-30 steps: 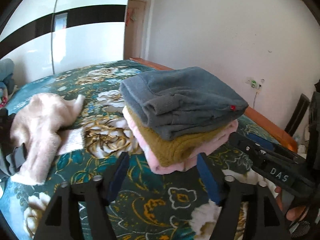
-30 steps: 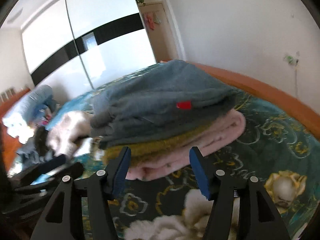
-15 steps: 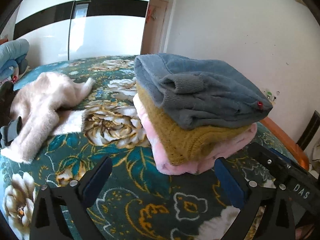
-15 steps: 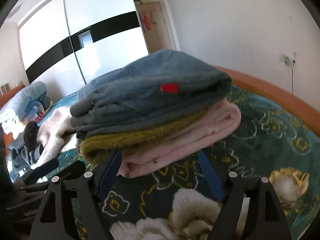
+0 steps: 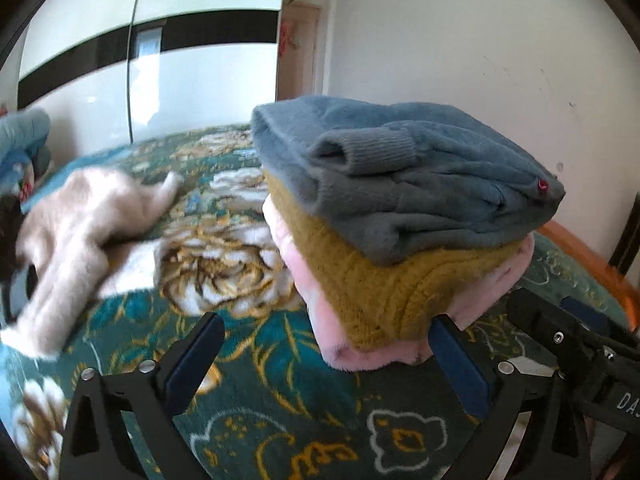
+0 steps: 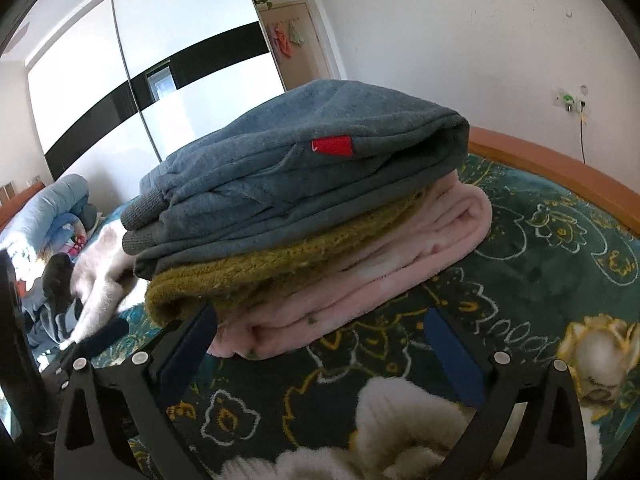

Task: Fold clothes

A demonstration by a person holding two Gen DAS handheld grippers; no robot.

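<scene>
A stack of three folded garments sits on the bed: a grey-blue fleece (image 5: 420,176) (image 6: 304,176) on top, a mustard knit (image 5: 380,280) (image 6: 256,272) in the middle, a pink fleece (image 5: 360,356) (image 6: 400,264) at the bottom. My left gripper (image 5: 324,344) is open and empty, low at the stack's near corner. My right gripper (image 6: 320,332) is open and empty, its fingers at the pink fleece's near edge. The right gripper's body (image 5: 580,356) shows in the left wrist view. A cream fluffy garment (image 5: 80,232) (image 6: 100,276) lies unfolded to the left.
The bed has a dark green floral cover (image 5: 248,400) (image 6: 560,240) and a wooden frame edge (image 6: 560,176) along the white wall. A pile of blue and dark clothes (image 6: 52,240) lies at the far left. A sliding wardrobe (image 5: 160,60) stands behind the bed.
Both grippers have opened wider and moved lower and closer to the base of the stack. The stack itself has not moved.
</scene>
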